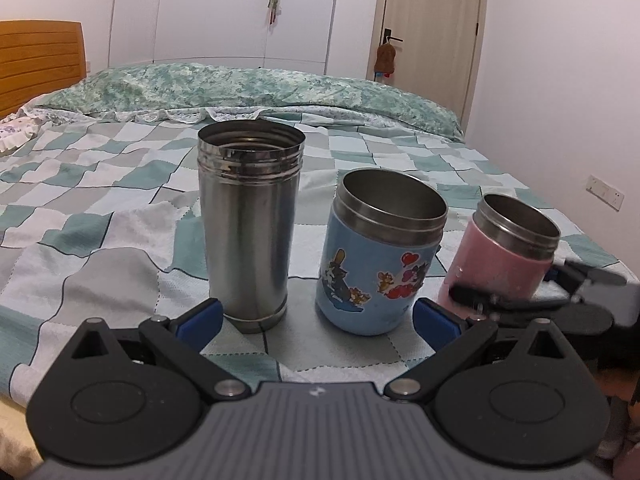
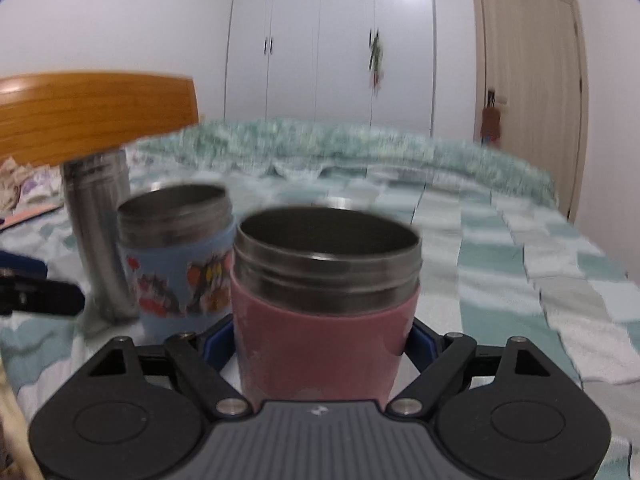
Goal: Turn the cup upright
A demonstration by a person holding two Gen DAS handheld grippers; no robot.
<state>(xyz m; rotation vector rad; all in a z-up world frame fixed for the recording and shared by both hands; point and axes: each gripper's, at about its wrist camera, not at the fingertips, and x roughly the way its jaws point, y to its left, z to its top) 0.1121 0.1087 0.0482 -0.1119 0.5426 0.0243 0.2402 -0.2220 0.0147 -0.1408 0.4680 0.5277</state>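
Three cups stand mouth-up on the checked bedspread. A tall steel cup [image 1: 250, 224] is on the left, a blue cartoon cup [image 1: 376, 256] in the middle, and a pink cup [image 1: 504, 252] on the right, tilted a little. My left gripper [image 1: 316, 322] is open and empty, just in front of the steel and blue cups. My right gripper [image 2: 322, 344] is shut on the pink cup [image 2: 320, 320], with blue pads on both its sides. The blue cup [image 2: 176, 264] and steel cup [image 2: 100, 232] stand to its left. The right gripper also shows in the left wrist view [image 1: 532, 296].
The bed [image 1: 100, 208] carries a green-patterned rolled quilt [image 1: 240, 88] at the back and a wooden headboard [image 1: 40, 60] at the left. White wardrobes and a door [image 1: 432, 28] are behind. The bed's right edge drops off near the wall [image 1: 580, 80].
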